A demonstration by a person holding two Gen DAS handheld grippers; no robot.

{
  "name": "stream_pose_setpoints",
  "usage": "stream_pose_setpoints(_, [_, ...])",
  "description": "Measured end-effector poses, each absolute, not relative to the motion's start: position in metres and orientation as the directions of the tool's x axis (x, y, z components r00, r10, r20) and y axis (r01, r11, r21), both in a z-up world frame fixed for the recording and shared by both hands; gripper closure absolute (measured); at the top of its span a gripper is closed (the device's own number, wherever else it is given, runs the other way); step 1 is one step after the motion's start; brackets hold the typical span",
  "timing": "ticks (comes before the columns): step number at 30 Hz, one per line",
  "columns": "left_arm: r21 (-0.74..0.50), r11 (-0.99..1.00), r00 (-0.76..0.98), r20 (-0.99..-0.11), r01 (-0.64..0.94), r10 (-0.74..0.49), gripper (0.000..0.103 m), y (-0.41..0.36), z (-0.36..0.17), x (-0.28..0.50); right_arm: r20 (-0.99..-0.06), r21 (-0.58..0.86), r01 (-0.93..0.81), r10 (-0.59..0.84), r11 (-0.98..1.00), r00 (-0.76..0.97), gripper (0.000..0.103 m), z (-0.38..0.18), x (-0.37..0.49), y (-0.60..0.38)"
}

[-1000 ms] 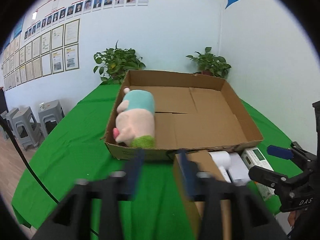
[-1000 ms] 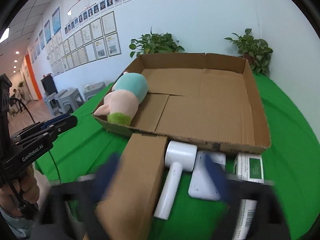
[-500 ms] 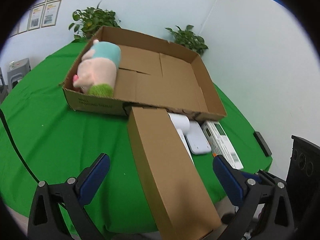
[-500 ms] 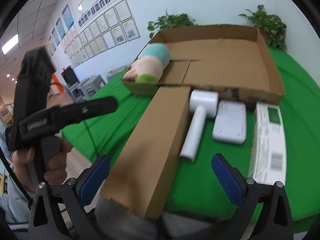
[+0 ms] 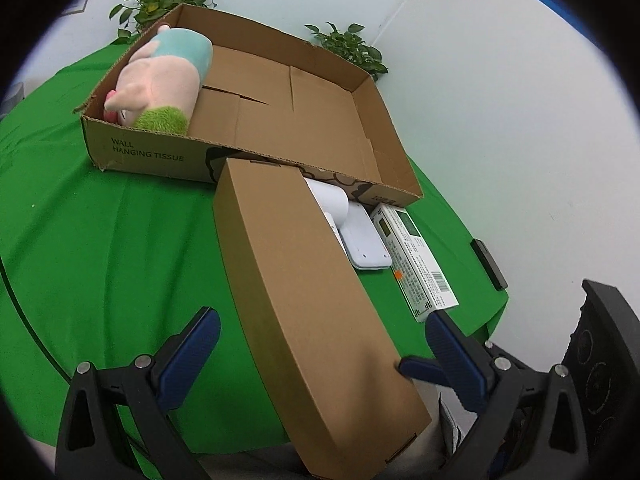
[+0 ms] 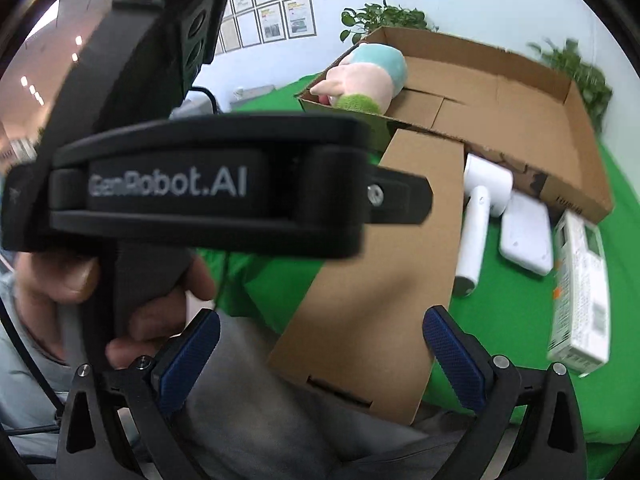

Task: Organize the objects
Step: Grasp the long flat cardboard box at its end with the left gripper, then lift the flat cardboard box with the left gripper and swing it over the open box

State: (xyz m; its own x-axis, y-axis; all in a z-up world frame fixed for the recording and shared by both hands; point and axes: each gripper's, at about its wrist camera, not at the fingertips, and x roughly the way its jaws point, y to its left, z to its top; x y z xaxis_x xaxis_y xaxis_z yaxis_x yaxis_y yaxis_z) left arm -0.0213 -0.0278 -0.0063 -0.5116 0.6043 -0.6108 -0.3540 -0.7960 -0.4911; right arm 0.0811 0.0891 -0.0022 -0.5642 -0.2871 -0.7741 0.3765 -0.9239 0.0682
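On the green table (image 5: 100, 240) sits your open tray box (image 5: 384, 136) with the plush toy (image 5: 160, 80) inside; the long carton (image 5: 304, 280) lies against its front wall. Your left gripper (image 5: 320, 344) and right gripper (image 6: 320, 344) both gape wide, straddling the carton's near end, empty.

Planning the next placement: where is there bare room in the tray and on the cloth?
Free: tray floor right of the plush; green cloth left of the long box. Crowded: the strip right of it, with dryer, white pad, carton.
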Motion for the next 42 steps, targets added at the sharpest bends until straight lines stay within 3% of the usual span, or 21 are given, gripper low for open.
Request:
stream_pose_setpoints(5, [-0.522,-0.773,-0.489,-0.599,-0.362,0.634,0.002,-0.031,-0.012,-0.021,-0.787,-0.082,0.334,-0.144,-0.939,-0.6,0.005,-0.011,0.081,0.076])
stream_pose_setpoints(13, [-0.556,-0.741,-0.462,-0.581,-0.376,0.67,0.002,-0.032,-0.018,-0.019,-0.816,-0.007,0.296,-0.166,-0.955,-0.554,0.01,-0.019,0.075,0.08])
stream_pose_setpoints(19, [-0.569,-0.741,-0.47,-0.576,-0.357,0.669,0.002,-0.041,-0.021,-0.011,-0.799,0.086,0.32,-0.257,-0.944,-0.543,0.011,-0.013,0.079,0.076])
stream_pose_setpoints(24, [-0.57,-0.762,-0.499,-0.585,-0.308,0.64,0.002,-0.057,-0.026,0.003,-0.776,0.247,0.363,-0.408,-0.898,-0.481,0.012,-0.005,0.075,0.071])
stream_pose_setpoints(31, [-0.604,-0.77,-0.519,-0.6,-0.206,0.609,0.002,-0.08,-0.037,0.012,-0.753,0.31,0.432,-0.496,-0.847,-0.432,0.012,0.001,0.066,0.053])
stream_pose_setpoints(35, [-0.591,-0.79,-0.514,-0.633,-0.161,0.579,0.008,-0.08,-0.042,0.015,-0.727,0.357,0.488,-0.565,-0.796,-0.39,0.012,0.008,0.063,0.042])
stream_pose_setpoints(39, [-0.588,-0.802,-0.542,-0.643,-0.103,0.541,0.02,-0.09,-0.041,0.016,-0.725,0.361,0.512,-0.58,-0.779,-0.371,0.012,0.008,0.055,0.035])
stream_pose_setpoints(42, [-0.568,-0.818,-0.554,-0.653,-0.093,0.516,0.02,-0.089,-0.038,0.015,-0.717,0.372,0.523,-0.595,-0.767,-0.362,0.012,0.008,0.05,0.034])
